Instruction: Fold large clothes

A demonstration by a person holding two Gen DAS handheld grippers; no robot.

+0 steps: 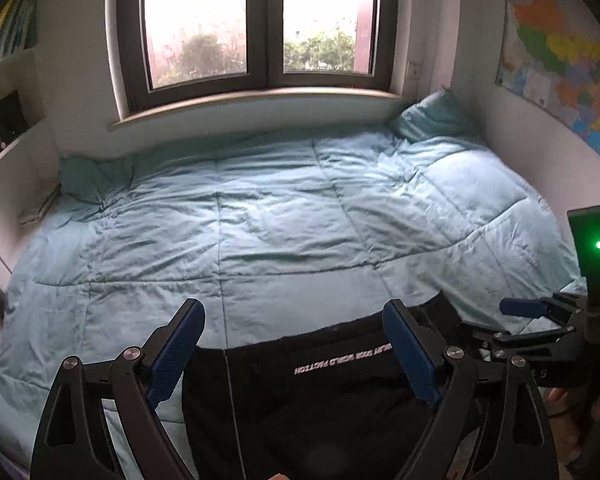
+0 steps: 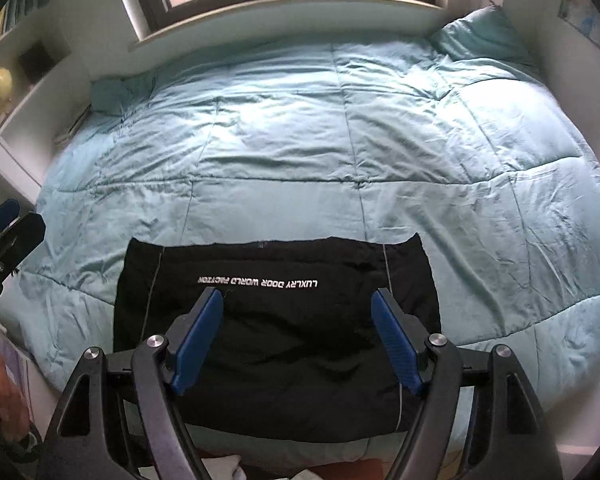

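Observation:
A black garment with a line of white lettering lies folded into a flat rectangle at the near edge of a teal quilt. In the left wrist view only part of the garment shows, at the bottom. My right gripper hangs above the garment, open, nothing between its blue pads. My left gripper is also open and empty, raised over the garment's left part. Each gripper shows in the other's view: the right gripper at the right edge, the left gripper at the left edge.
The quilt covers a bed that fills an alcove under a window. Teal pillows lie at the far right and far left. White shelves stand on the left, and a map hangs on the right wall.

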